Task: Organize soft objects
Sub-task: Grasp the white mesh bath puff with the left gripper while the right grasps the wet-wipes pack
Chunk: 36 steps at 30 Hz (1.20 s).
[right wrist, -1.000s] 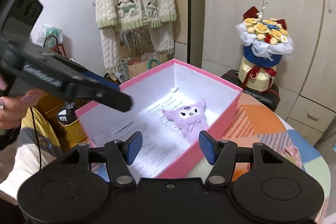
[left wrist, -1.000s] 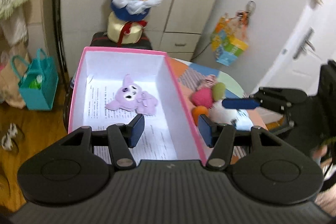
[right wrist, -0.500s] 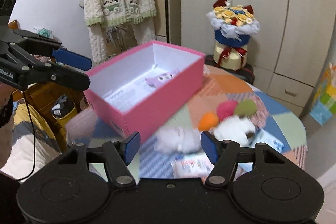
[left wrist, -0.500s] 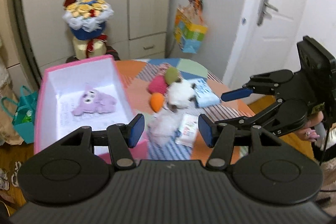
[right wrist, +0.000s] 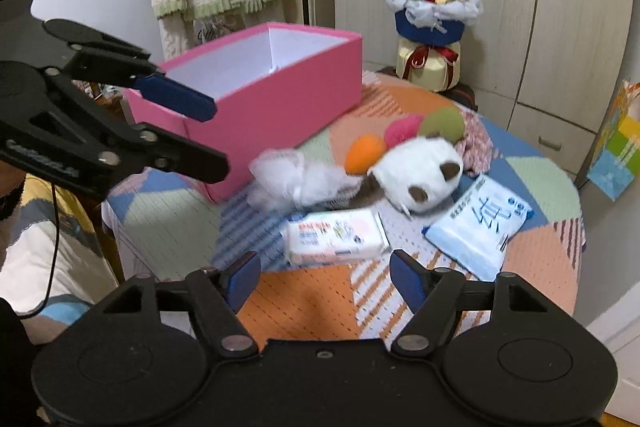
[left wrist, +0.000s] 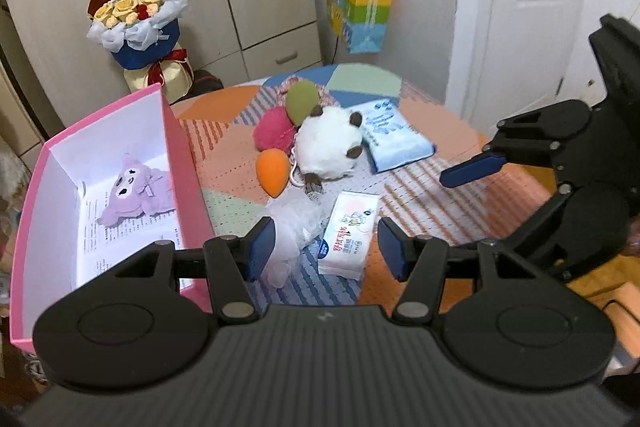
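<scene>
Both of your grippers are swinging away from the pink box [left wrist: 182,163] and tilting down over the patchwork surface [right wrist: 312,303]. Your left gripper [left wrist: 326,247] is hanging with jaws parted and empty above the white tissue pack [left wrist: 349,231]. Your right gripper [right wrist: 325,277] has just been widening its jaws, nothing between them. Inside the box the purple plush [left wrist: 134,189] is lying on printed paper.

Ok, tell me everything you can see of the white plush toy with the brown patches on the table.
The white plush toy is a round, fluffy ball of white fur with small dark brown patches like ears or paws. It lies loose on the patchwork tablecloth, outside the pink box, crowded against the pink, green and orange sponges. A short bead chain hangs at its side. Neither gripper touches it.
</scene>
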Each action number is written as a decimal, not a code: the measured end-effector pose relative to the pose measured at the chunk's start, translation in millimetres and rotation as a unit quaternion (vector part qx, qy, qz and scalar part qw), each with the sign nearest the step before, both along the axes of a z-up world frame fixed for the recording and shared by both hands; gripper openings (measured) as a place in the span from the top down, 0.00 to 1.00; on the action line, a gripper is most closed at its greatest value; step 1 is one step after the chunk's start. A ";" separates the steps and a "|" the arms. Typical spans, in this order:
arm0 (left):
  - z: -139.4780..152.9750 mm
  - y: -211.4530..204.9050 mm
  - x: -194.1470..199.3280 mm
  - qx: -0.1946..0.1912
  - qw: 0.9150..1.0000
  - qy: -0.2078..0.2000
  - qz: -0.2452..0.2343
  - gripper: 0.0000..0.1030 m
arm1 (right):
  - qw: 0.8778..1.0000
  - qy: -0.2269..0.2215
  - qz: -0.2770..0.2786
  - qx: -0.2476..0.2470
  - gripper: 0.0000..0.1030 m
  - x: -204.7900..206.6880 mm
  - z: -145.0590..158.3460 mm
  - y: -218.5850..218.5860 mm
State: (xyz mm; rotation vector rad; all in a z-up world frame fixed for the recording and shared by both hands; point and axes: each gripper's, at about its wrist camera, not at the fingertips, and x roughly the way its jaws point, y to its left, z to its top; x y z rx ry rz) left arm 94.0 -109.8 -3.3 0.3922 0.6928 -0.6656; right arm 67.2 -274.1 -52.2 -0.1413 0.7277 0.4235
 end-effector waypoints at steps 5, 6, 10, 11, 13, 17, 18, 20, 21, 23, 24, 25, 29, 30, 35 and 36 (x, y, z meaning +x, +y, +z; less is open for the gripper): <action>-25.5 -23.4 16.0 0.041 0.999 -0.006 0.015 0.46 | 1.000 -0.003 0.015 -0.013 0.22 11.7 -24.2 1.0; -30.0 -26.5 19.6 0.049 0.999 -0.005 0.016 0.46 | 1.000 -0.006 0.020 -0.016 0.22 13.5 -27.8 2.7; -44.0 -36.1 36.6 0.078 0.996 0.001 0.031 0.46 | 0.999 -0.022 0.035 -0.027 0.17 21.2 -38.2 7.8; -45.3 -36.8 40.2 0.080 0.996 0.002 0.036 0.46 | 0.999 -0.026 0.035 -0.029 0.16 23.6 -41.1 9.1; -48.2 -39.6 47.5 0.089 0.995 0.005 0.041 0.46 | 0.998 -0.032 0.034 -0.031 0.14 27.8 -45.6 11.1; -55.1 -44.7 56.0 0.113 0.993 0.017 0.021 0.46 | 0.998 -0.038 0.030 -0.037 0.13 35.6 -52.1 16.8; -57.1 -45.7 57.3 0.119 0.992 0.018 0.020 0.46 | 0.998 -0.039 0.032 -0.035 0.12 37.6 -53.2 17.6; -61.1 -47.7 59.3 0.132 0.991 0.016 0.020 0.46 | 0.998 -0.042 0.039 -0.031 0.10 39.9 -54.8 19.3; -62.4 -48.3 61.1 0.134 0.991 0.016 0.021 0.46 | 0.998 -0.044 0.042 -0.029 0.09 41.3 -55.7 20.0; -63.7 -48.4 64.9 0.131 0.991 0.016 0.027 0.46 | 0.998 -0.047 0.044 -0.027 0.06 45.3 -57.9 20.8; -64.2 -48.2 66.6 0.128 0.991 0.017 0.030 0.45 | 0.998 -0.046 0.041 -0.026 0.06 48.5 -59.4 20.7; -64.9 -47.5 68.6 0.123 0.992 0.017 0.031 0.44 | 0.998 -0.043 0.039 -0.025 0.06 51.2 -61.1 20.9; -69.6 -48.0 72.2 0.114 0.993 0.007 0.036 0.40 | 0.999 -0.030 0.032 -0.014 0.04 61.9 -66.5 19.1; -70.9 -48.5 72.6 0.116 0.993 0.002 0.037 0.40 | 0.999 -0.026 0.031 -0.010 0.03 63.9 -66.7 18.6; -80.5 -50.7 75.0 0.118 0.992 -0.004 0.045 0.43 | 0.999 -0.018 0.036 -0.010 0.03 70.6 -66.3 20.4; -81.6 -50.0 76.0 0.115 0.992 0.001 0.049 0.47 | 0.999 -0.018 0.038 -0.009 0.03 72.5 -66.2 21.0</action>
